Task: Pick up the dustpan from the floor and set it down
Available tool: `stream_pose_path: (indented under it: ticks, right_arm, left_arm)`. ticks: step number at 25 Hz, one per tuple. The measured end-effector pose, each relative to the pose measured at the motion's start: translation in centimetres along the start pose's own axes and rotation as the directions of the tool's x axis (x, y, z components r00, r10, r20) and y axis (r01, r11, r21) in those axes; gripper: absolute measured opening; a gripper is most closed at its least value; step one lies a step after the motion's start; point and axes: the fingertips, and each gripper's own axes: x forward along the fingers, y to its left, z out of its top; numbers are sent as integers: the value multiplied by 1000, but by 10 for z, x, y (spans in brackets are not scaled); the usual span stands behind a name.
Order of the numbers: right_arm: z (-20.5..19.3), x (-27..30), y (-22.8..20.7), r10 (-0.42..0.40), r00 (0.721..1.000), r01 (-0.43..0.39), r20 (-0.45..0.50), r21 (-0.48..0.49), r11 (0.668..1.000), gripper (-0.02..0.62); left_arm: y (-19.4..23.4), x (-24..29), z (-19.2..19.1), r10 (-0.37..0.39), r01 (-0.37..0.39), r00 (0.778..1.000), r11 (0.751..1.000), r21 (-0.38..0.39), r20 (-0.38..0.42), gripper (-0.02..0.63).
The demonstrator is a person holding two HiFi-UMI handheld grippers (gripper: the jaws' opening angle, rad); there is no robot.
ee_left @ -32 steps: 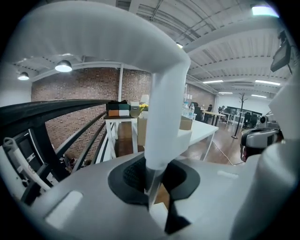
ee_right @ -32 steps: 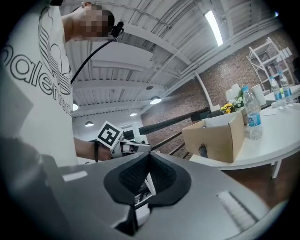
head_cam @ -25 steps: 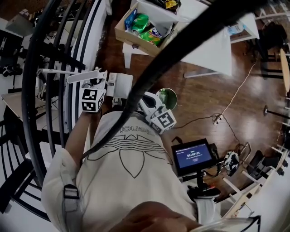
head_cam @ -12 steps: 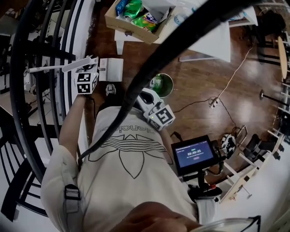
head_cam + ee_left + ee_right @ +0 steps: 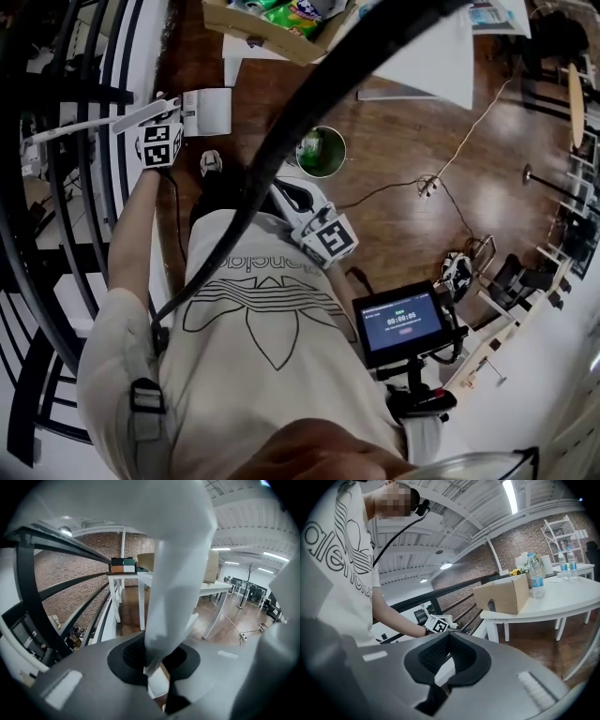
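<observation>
In the head view my left gripper (image 5: pixel 161 127) is shut on the long white handle (image 5: pixel 80 125) of the dustpan, which sticks out to the left along the black railing. A white square piece (image 5: pixel 208 111) just right of that gripper looks like its pan; the joint is hidden. In the left gripper view the thick white handle (image 5: pixel 176 573) rises out of the shut left gripper (image 5: pixel 154 667). My right gripper (image 5: pixel 292 199) hangs in front of the person's shirt. In the right gripper view that gripper (image 5: pixel 445 677) looks shut with nothing in it.
Black curved railing (image 5: pixel 56 206) runs down the left. A green bin (image 5: pixel 321 152) stands on the wooden floor beside a shoe (image 5: pixel 211 164). A white table (image 5: pixel 422 66) carries a cardboard box (image 5: pixel 272 28) of snack packs. A cable and power strip (image 5: pixel 427 185) lie to the right.
The left gripper has sunk toward the floor with the dustpan handle in it, sliding up and left in the head view. The right gripper has shifted only slightly.
</observation>
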Motion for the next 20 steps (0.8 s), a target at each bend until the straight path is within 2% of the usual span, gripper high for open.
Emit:
stream_pose_path:
  ticks: [2,4,7,10,11,12,14,16,20]
  right_arm:
    - [-1,0,0,1,1000,-1,5,-4,1000,2]
    - [0,2,1,7,1000,-7,16,-10,1000,2]
    - [9,4,2,19,999,-18,51,-21,1000,2]
    - [23,4,-6,18,994,-15,109,-28,999,2]
    - [27,3,-10,16,991,-11,131,-34,999,2]
    - [31,1,-14,13,988,-7,151,-43,999,2]
    - [42,-2,-19,12,981,-3,192,-48,999,2]
    - [55,-3,-21,12,973,0,231,-50,999,2]
    - [64,-4,-24,17,963,1,268,-69,998,2]
  left_arm:
    - [6,-3,-4,22,-21,999,1000,12,-25,85]
    - [9,-13,-5,60,-58,997,998,39,-45,174]
    - [14,-45,0,156,-153,987,986,64,-32,247]
    - [7,-85,-7,220,-218,975,974,54,-41,255]
    - [-3,-97,-8,206,-203,978,977,58,-35,195]
    - [-19,-108,-5,159,-158,987,986,60,-14,23]
    - [-63,-126,13,-11,8,998,998,68,56,20]
    - [-104,-138,40,-165,153,978,983,96,128,20]
    - [-154,-144,92,-304,280,925,951,129,230,20]
